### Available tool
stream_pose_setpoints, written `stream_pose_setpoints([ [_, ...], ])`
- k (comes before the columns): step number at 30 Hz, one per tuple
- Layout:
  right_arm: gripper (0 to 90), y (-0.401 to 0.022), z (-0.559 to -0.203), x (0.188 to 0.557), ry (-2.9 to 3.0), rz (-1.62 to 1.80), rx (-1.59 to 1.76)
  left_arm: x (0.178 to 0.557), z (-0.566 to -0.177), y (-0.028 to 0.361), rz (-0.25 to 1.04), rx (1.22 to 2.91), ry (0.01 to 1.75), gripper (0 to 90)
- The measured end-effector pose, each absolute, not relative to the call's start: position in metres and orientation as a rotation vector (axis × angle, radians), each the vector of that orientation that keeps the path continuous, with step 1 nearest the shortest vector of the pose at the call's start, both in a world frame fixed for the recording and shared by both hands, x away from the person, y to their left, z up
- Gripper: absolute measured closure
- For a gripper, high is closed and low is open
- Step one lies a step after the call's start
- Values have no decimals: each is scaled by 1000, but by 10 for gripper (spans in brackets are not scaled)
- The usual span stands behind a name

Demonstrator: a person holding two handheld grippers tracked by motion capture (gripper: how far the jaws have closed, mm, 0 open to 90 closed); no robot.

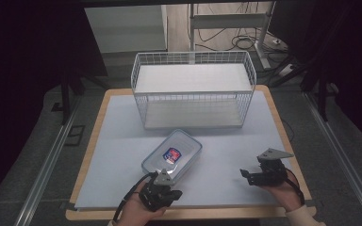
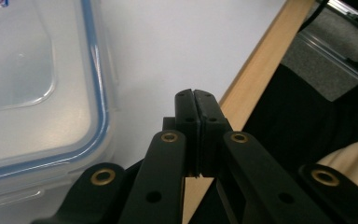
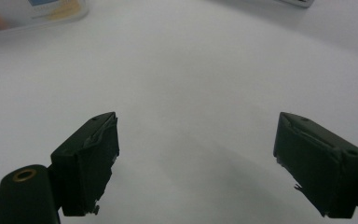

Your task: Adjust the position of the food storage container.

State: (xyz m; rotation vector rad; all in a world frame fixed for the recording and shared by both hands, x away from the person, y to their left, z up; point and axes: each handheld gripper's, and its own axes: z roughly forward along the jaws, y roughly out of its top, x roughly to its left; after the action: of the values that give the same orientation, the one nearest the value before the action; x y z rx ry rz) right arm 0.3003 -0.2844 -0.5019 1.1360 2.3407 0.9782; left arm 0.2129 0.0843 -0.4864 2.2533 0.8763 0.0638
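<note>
Nearest the camera in the high view, the left tongs (image 1: pixel 166 184) sit at the near edge of the table (image 1: pixel 122 122), held in a hand that comes in from below. In the left gripper view these tongs (image 2: pixel 196 95) have their two black jaws pressed flat together with nothing between them, so they are closed and empty. Just beyond their tips, toward the far side and a little to the right, lies the clear plastic box (image 1: pixel 172 155) with a blue-edged lid and a red and blue label on top. In the left gripper view the box (image 2: pixel 37 93) is close beside the shut jaws, and I cannot tell whether they touch it.

Over at the near right of the table, the right tongs (image 1: pixel 246 175) point left toward the box but stand well apart from it. In the right gripper view these tongs (image 3: pixel 196 163) have their jaws spread wide over bare white tabletop, holding nothing.

Lying flat, the box has its long axis running on a slant, from near left to far right, with its near end toward the left tongs. By my judgement the left hand is much the nearer one, and any grip would have to start by opening those jaws.

Farther off, at the far middle of the table, stands a white wire basket (image 1: pixel 193 89), apart from the box.
</note>
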Motion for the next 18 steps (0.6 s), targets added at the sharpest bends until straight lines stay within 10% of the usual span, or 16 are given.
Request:
stream_pose_setpoints([
  [18,138,-285,-504,301,2347,956,1143,222,-495,99,47,2243,951,897],
])
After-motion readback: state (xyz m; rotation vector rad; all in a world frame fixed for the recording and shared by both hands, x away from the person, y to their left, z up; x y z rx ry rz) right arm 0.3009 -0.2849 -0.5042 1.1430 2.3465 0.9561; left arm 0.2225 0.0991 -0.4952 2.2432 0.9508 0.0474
